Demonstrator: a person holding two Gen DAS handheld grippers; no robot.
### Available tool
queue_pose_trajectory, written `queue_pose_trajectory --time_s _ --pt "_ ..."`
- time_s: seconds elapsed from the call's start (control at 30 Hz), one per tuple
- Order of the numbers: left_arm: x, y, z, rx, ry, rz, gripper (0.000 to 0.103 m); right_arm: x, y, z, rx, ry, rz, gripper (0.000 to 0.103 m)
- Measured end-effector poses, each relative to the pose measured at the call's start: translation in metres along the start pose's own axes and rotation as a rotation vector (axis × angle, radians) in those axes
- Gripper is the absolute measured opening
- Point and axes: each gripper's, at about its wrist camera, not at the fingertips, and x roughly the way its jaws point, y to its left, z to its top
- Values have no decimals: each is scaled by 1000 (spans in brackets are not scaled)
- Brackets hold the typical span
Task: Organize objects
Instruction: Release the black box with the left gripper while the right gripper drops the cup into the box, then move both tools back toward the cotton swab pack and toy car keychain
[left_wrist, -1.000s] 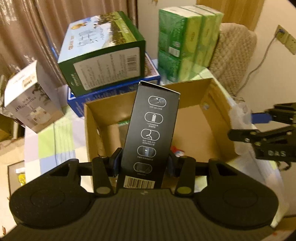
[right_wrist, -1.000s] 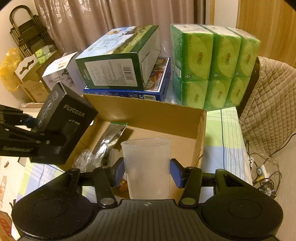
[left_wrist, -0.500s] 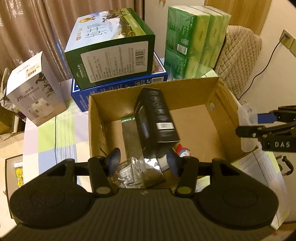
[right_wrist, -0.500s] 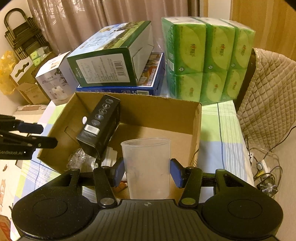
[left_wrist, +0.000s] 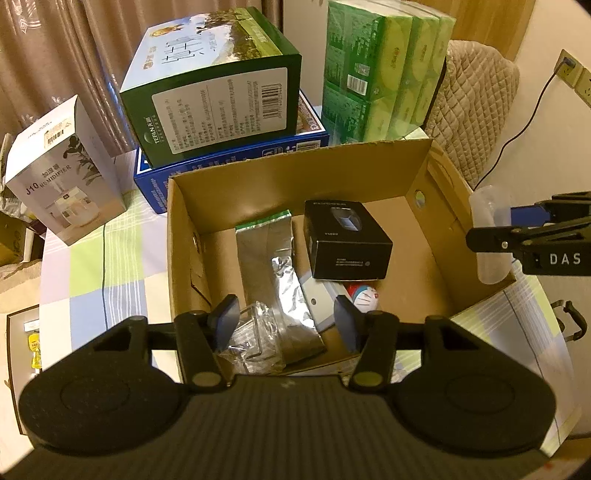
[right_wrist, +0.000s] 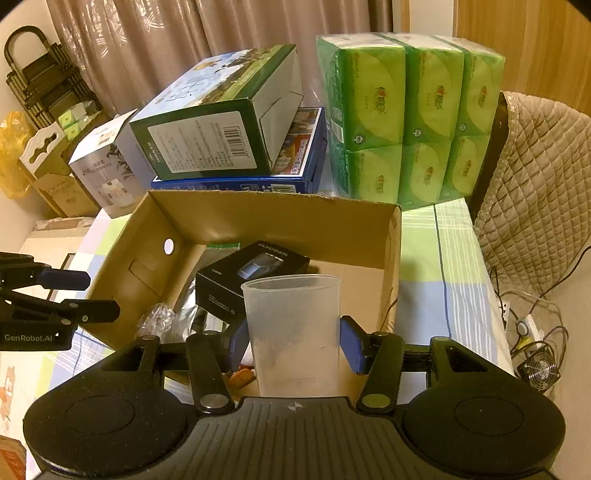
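Note:
An open cardboard box (left_wrist: 177, 236) (right_wrist: 280, 218) stands on the checked tablecloth. A black product box (left_wrist: 347, 240) (right_wrist: 255, 273) lies inside it on a silver foil pouch (left_wrist: 273, 258), next to a crumpled clear wrapper (left_wrist: 251, 336) and a small Doraemon item (left_wrist: 365, 295). My left gripper (left_wrist: 286, 321) is open and empty above the box's near edge. My right gripper (right_wrist: 293, 341) is shut on a translucent plastic cup (right_wrist: 293, 328), held upright over the box's near right edge; the cup also shows in the left wrist view (left_wrist: 487, 236).
Behind the box are a green carton (left_wrist: 218, 92) stacked on a blue box (left_wrist: 236, 158), green tissue packs (left_wrist: 388, 70), and a white humidifier box (left_wrist: 59, 177) at left. A quilted chair (right_wrist: 539, 184) stands right, with cables and a small fan (right_wrist: 539, 365) below.
My left gripper let go of the black box, which fell flat into the cardboard box. The left gripper pulled back and is open. The right gripper still holds the cup.

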Motion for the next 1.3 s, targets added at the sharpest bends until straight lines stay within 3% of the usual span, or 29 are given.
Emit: queue_pose_trajectory --time_s 0.17,0.23,0.3,0.33,0.73,1.3 --pt "3 2 -1 -7 -3 -3 56 4 -3 0 25 -7 35 49" --pt "3 2 -1 -15 -9 -8 63 6 -7 0 49 -30 67 51" --pt "3 3 -3 -29 -13 -13 70 3 -10 -1 64 -74 66 76" --pt "3 3 -4 -30 -15 -12 71 0 -10 -2 67 -99 54 79" --pt "-16 -1 -29 -50 -66 -7 85 -31 -11 -23 74 -141 42 80" --pt "-82 -48 -113 -54 -148 -25 98 -111 -2 -126 61 -147 26 80"
